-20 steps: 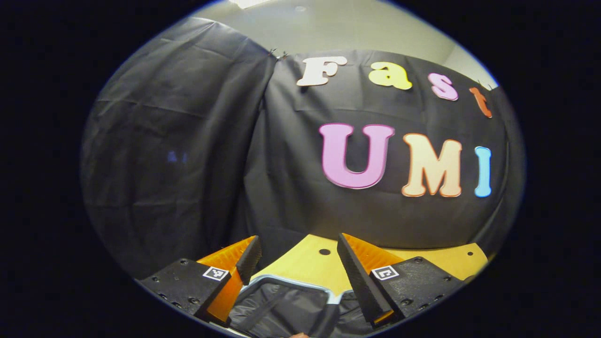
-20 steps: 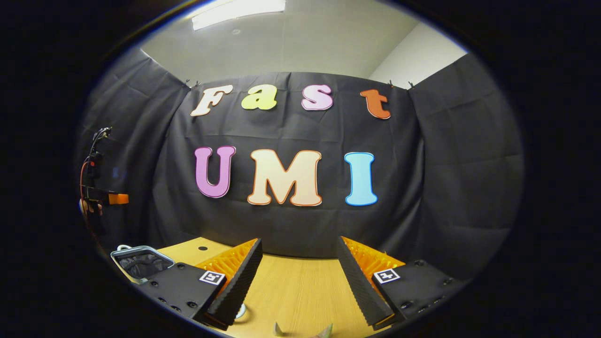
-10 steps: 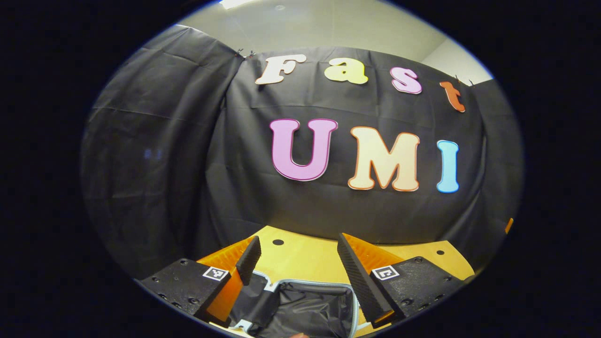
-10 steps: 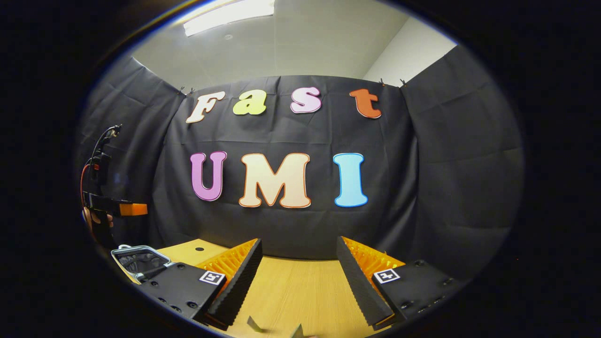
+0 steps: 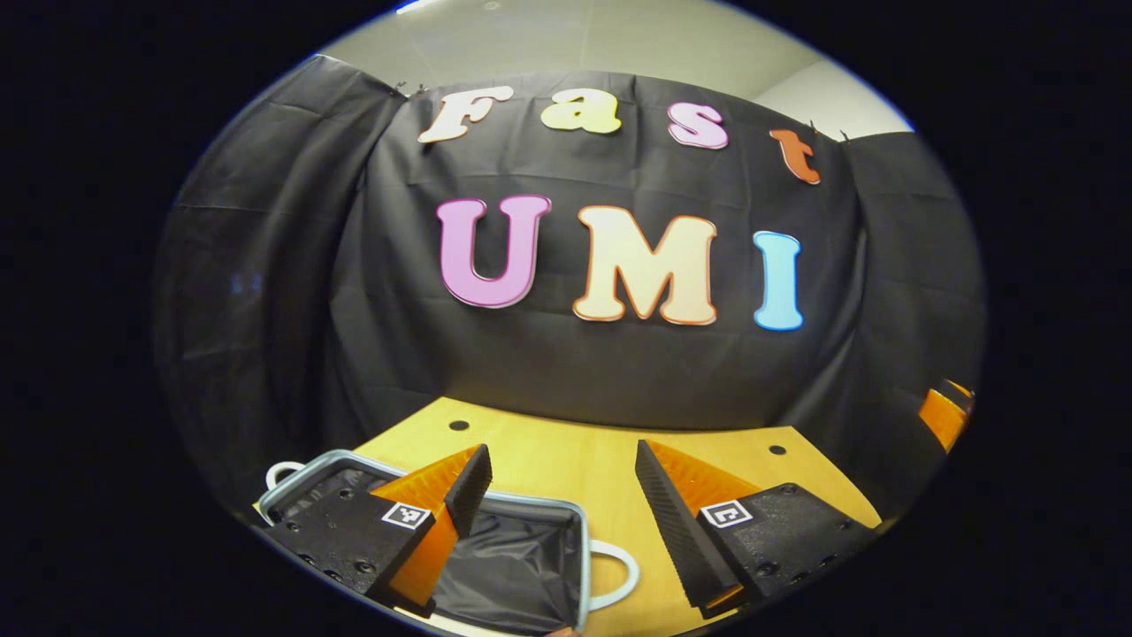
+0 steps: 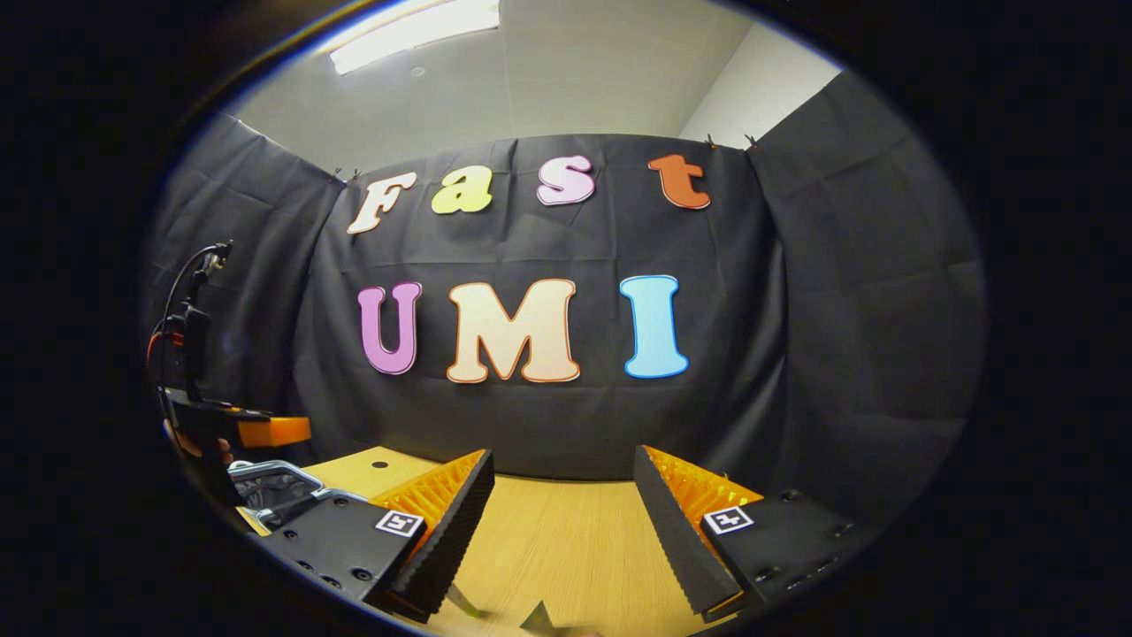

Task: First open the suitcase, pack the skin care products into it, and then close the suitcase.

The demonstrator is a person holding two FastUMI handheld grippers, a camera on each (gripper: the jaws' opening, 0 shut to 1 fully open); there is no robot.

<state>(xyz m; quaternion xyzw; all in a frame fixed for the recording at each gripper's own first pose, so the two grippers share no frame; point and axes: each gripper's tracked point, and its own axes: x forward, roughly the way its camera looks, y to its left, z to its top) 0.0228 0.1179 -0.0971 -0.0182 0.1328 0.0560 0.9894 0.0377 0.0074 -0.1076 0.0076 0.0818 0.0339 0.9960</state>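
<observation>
A small suitcase [image 5: 522, 566] lies open on the wooden table [image 5: 566, 460], showing its black lining, a pale rim and a white loop handle [image 5: 619, 575]. My left gripper [image 5: 562, 451] hovers open above its right part, with nothing between the fingers. In the right gripper view the suitcase [image 6: 270, 487] sits at the far left, and a hand holds the left gripper [image 6: 239, 432] just above it. My right gripper [image 6: 562, 456] is open over bare table. Two small pointed tips [image 6: 537, 619] show at the bottom edge; I cannot tell what they are.
The table [image 6: 566, 540] runs back to the black cloth wall. It has small round holes [image 5: 458, 425] near its far edge. An orange part of the right gripper [image 5: 942, 414] shows at the far right of the left gripper view.
The left gripper has swung to the right and come lower, so the suitcase now lies at the lower left of its view. The right gripper has shifted a little.
</observation>
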